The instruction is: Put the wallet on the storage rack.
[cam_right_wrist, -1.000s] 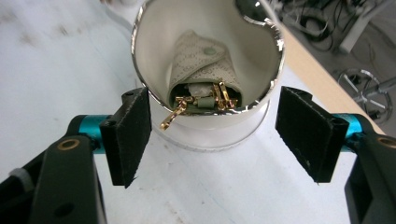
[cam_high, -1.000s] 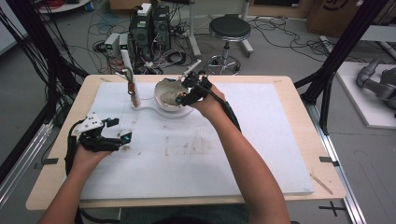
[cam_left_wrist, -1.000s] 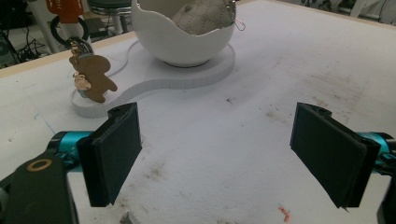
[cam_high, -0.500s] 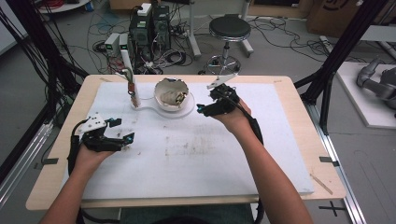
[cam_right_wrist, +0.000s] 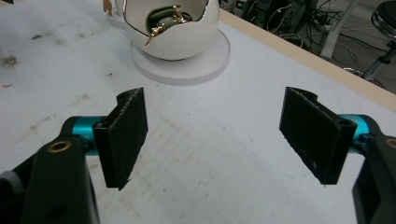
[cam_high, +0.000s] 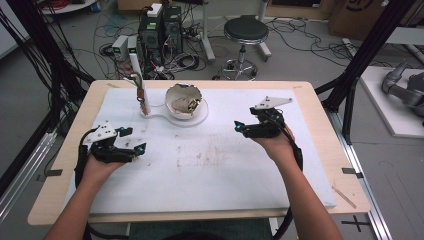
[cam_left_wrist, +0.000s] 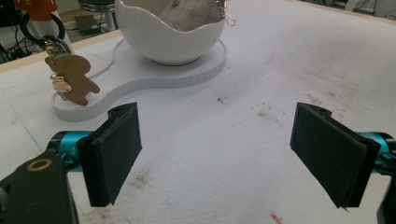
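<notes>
Your left gripper (cam_high: 134,140) hovers near the table's (cam_high: 65,135) left edge, jaws spread wide with nothing between them — bare stained white mat (cam_high: 210,165) shows in the gap. Ahead of it, toward the far edge, a slim stand (cam_high: 142,97) carries a brown bear-shaped keychain (cam_left_wrist: 71,77) on a dark ring. Just right of that, the white egg-shaped bowl (cam_high: 184,101) sits on the round end of the white base (cam_high: 200,117), holding a patterned pouch and gold clips. Your right gripper (cam_high: 245,127) hangs right of centre, well apart from the bowl — jaws wide, empty.
</notes>
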Demonstrator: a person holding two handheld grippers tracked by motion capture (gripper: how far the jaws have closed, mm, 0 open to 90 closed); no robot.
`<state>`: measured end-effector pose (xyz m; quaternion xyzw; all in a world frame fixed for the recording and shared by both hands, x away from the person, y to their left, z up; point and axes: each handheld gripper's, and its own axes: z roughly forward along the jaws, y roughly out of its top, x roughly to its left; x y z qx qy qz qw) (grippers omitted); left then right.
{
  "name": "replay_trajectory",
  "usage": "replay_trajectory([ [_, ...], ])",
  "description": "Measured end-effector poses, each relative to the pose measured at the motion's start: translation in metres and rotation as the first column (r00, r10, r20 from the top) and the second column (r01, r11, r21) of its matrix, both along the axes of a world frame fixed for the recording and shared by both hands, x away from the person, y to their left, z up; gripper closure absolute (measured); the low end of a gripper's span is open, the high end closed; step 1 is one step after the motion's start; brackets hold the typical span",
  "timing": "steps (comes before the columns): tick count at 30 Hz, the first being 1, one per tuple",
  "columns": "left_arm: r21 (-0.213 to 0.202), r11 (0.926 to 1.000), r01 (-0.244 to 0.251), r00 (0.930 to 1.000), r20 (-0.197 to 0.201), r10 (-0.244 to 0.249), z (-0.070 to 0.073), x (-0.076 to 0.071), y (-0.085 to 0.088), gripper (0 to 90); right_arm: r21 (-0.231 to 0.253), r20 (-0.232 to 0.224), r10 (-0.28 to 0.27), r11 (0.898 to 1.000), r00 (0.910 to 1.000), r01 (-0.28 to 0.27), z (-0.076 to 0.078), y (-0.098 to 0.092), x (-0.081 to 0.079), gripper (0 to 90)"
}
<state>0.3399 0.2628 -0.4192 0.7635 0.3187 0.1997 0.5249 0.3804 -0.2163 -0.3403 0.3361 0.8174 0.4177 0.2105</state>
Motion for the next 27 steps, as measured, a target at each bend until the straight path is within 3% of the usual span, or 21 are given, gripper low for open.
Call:
replay_trajectory([
  [11,0.001,1.0000,0.003,1.0000,-0.005,-0.003,-0.002,0.001,-0.003,16.3,0.083,-0.012,-0.017,0.996,0.9998,0.018,-0.038,-0.026,-0.023,20.2],
  [19,-0.015,0.9998,0.014,0.9999,0.006,-0.013,0.003,0.002,-0.004,16.3,0.079,-0.027,-0.032,0.996,0.9991,0.034,-0.060,-0.033,-0.028,18.0],
  [27,-0.003,1.0000,0.006,1.0000,0.002,-0.006,0.003,0.001,-0.004,16.3,0.064,-0.034,-0.040,0.997,0.9986,0.042,-0.065,-0.033,-0.028,17.1],
])
